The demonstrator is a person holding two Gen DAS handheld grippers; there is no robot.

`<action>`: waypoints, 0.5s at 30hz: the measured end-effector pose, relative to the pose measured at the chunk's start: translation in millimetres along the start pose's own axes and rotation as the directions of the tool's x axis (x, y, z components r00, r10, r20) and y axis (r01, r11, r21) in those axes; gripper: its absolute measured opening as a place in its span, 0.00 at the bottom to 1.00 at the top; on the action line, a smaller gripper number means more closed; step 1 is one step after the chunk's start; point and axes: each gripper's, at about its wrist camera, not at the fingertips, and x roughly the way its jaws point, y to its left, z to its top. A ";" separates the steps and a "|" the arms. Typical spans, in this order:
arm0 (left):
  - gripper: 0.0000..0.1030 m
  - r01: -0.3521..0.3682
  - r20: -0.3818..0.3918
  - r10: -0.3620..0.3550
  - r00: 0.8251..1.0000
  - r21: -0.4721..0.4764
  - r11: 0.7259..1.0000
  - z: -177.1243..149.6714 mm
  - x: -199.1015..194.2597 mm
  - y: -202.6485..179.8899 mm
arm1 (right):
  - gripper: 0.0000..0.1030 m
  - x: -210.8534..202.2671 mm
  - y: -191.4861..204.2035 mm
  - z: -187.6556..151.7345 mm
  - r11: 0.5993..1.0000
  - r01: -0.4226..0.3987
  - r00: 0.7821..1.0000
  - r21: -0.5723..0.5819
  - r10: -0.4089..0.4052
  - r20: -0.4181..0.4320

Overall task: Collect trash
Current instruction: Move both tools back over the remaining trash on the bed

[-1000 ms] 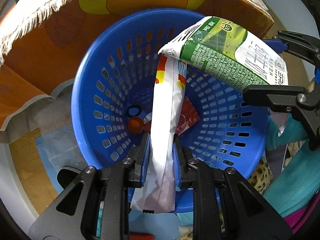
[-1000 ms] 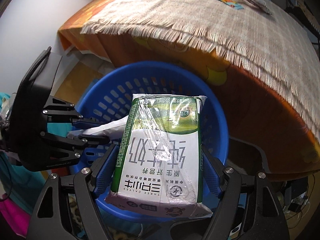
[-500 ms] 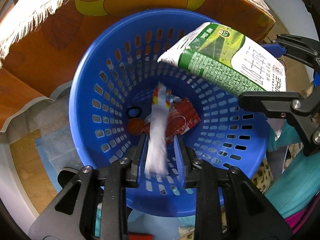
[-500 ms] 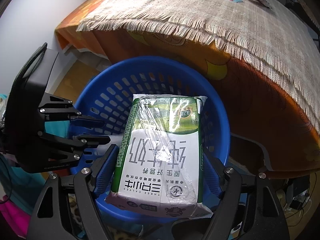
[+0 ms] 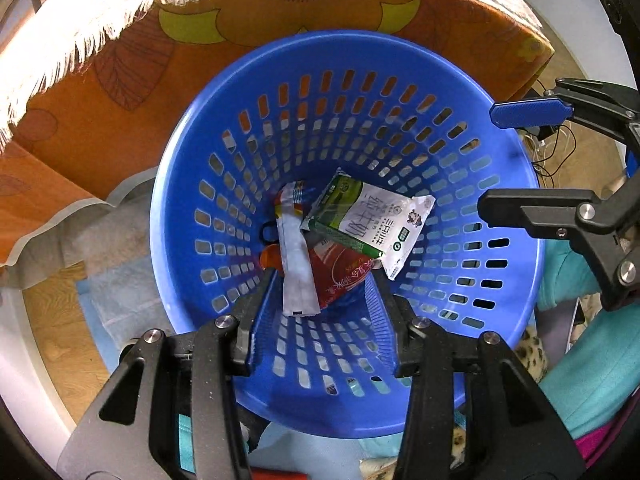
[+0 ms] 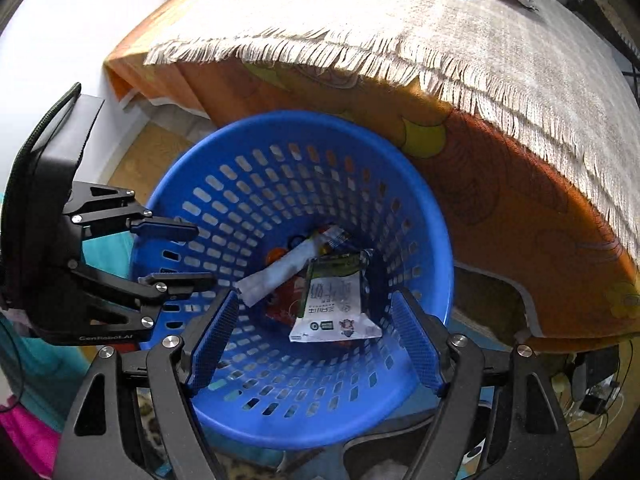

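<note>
Trash lay at the bottom of the blue basket (image 5: 192,216): the milk pouch (image 5: 366,222) across the white wrapper (image 5: 296,272). My left gripper (image 5: 320,300) was opening, empty; my right gripper (image 6: 316,344) gaped, empty. Dipping lower, I risked tipping the basket's rim.

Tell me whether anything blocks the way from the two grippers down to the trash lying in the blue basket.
Nothing visible does. The left gripper, jaws opening and empty, and the right gripper, open and empty, hang over the blue basket. The milk carton and white wrapper lie uncovered at its bottom.
</note>
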 end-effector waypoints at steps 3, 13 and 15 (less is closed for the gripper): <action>0.44 -0.001 0.004 0.001 1.000 0.001 1.000 0.6 -1.6 1.0 | 0.76 -2.2 -1.3 0.6 1.000 0.001 1.000 0.006 -0.001 0.006; 0.44 -0.003 0.039 0.003 0.999 0.000 1.000 13.4 -15.1 2.7 | 0.76 -17.4 -8.5 6.8 0.999 0.009 0.998 0.038 -0.011 0.059; 0.44 -0.004 0.049 0.004 0.999 0.001 1.000 16.9 -17.7 2.9 | 0.76 -21.8 -10.2 9.1 0.999 0.003 0.997 0.043 -0.006 0.074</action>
